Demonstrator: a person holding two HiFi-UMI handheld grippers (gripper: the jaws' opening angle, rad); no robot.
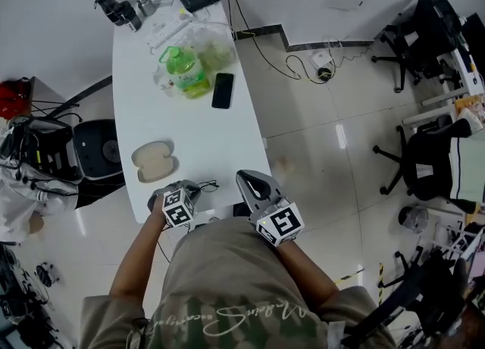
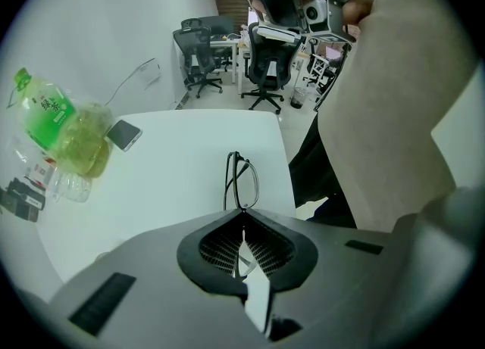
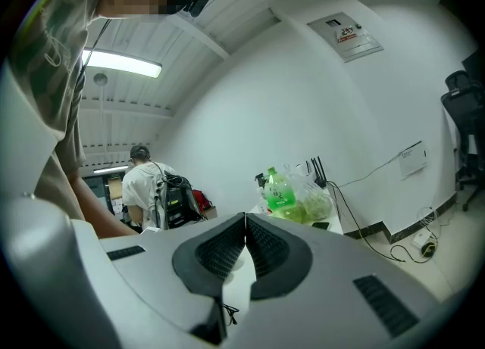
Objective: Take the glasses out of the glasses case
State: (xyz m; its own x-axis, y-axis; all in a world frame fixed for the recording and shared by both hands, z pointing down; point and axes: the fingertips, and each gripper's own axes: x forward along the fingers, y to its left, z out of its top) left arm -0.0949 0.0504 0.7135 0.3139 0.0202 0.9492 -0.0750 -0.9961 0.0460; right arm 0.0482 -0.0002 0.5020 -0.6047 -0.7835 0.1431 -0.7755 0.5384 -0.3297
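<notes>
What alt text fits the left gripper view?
The left gripper, jaws closed, pinches black glasses above a white table. A green bottle and a phone sit at the far left; office chairs stand behind.

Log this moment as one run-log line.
left gripper: shut on glasses | right gripper: shut, empty | glasses case: open, empty, on table | status: glasses out

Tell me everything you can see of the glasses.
The glasses are a thin, dark-rimmed pair with clear lenses, seen nearly edge-on in the left gripper view. They stand upright from the tips of the left gripper, whose jaws are closed on their lower edge. They sit above the white table near its front edge; whether they touch it cannot be told.
</notes>
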